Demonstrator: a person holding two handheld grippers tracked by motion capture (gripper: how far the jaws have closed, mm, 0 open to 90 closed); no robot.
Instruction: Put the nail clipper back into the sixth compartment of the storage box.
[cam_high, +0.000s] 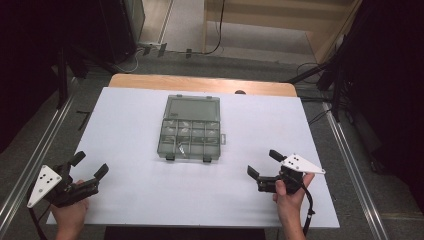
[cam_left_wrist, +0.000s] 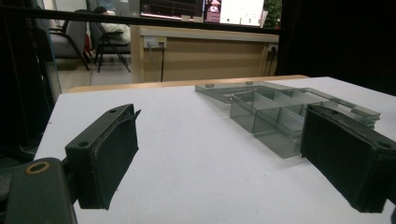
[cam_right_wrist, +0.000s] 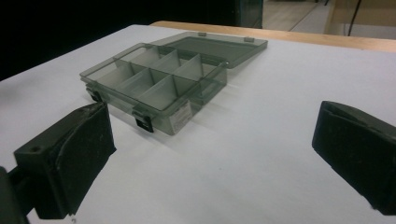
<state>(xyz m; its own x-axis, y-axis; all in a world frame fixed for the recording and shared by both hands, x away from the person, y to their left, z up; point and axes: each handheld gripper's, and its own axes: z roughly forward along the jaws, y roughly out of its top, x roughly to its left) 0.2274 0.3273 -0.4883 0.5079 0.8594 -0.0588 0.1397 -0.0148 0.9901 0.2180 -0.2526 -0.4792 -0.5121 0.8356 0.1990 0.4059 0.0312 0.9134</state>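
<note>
Black jaws of the left gripper (cam_high: 91, 166) stand wide apart, empty, above the near-left corner of the table (cam_high: 125, 125). Right gripper (cam_high: 264, 165), also spread wide and empty, sits near the near-right edge, its grey plate toward the right rim. Each is held in 1 hand: left hand (cam_high: 70, 215), right hand (cam_high: 290, 192).

Bare white surface lies between both grippers and ahead of them up to the box.

Smoky clear plastic organizer box (cam_high: 190, 129) lies mid-table, well apart from both grippers, lid folded flat toward the far edge. Dividers split the tray into compartments; some small items inside, too small to identify. 2 dark latches on the near wall. Small pale label (cam_right_wrist: 183, 115) on a side wall; print unreadable.
</note>
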